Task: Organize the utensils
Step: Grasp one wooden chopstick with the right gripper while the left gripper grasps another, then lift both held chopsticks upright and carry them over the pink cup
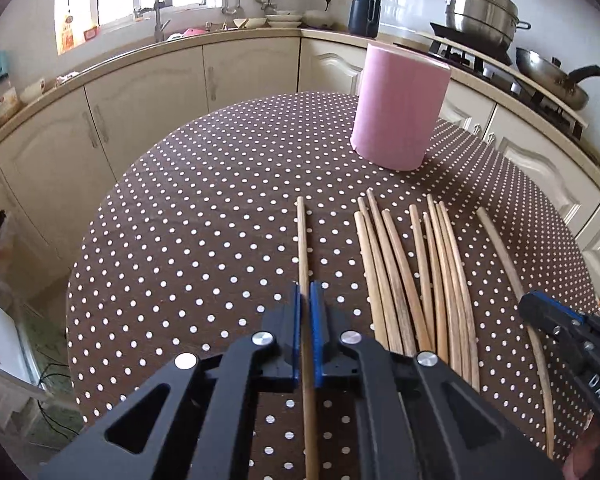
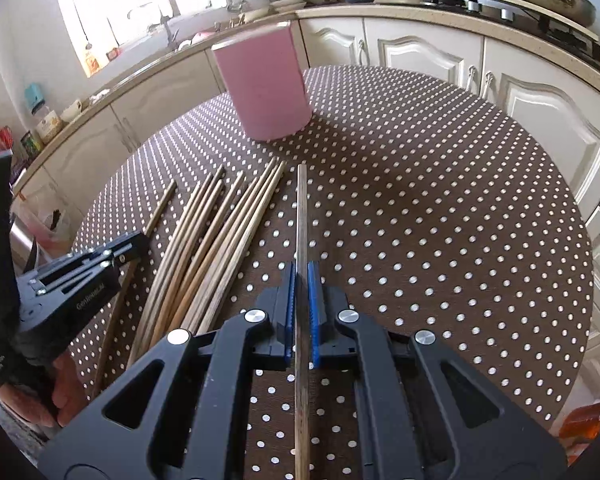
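Note:
A pink cylindrical holder [image 1: 400, 108] [image 2: 264, 88] stands upright at the far side of the round table with the brown polka-dot cloth [image 1: 200, 220] [image 2: 440, 200]. Several wooden chopsticks [image 1: 412, 272] [image 2: 212, 248] lie in a loose bundle on the cloth between my two grippers. My left gripper [image 1: 305, 292] [image 2: 134, 246] is shut on a single chopstick [image 1: 302, 240] left of the bundle. My right gripper [image 2: 301, 272] [image 1: 532, 304] is shut on another single chopstick [image 2: 301, 208] [image 1: 500, 248] right of the bundle. Both held sticks point toward the holder.
Cream cabinets and a counter curve around the table's far side. A stove with a steel pot [image 1: 480, 8] and a pan [image 1: 552, 76] is at the right, a sink tap [image 1: 152, 4] at the back left. A person's hand [image 2: 68, 392] holds the left gripper.

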Tool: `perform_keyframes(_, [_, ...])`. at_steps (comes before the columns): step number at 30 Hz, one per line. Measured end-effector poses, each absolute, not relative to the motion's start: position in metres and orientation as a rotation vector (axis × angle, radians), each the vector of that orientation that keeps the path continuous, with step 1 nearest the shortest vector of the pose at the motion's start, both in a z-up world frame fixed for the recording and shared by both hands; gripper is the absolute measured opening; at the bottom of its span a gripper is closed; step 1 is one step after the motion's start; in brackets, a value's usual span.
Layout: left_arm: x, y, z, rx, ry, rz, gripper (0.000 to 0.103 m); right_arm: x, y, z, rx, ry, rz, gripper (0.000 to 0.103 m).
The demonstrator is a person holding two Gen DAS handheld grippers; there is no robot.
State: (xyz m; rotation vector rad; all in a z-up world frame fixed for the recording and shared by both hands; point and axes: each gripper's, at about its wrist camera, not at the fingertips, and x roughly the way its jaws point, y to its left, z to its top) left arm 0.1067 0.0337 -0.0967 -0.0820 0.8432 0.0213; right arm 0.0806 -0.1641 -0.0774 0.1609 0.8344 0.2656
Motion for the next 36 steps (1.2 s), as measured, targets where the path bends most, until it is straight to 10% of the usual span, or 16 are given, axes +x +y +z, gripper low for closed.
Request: perform_keyframes(36, [0.101,0.033,0.015,-0.192,0.512,-0.103,0.005,0.077,-0.181,0.038,0.151,0.472,0.205,0.006])
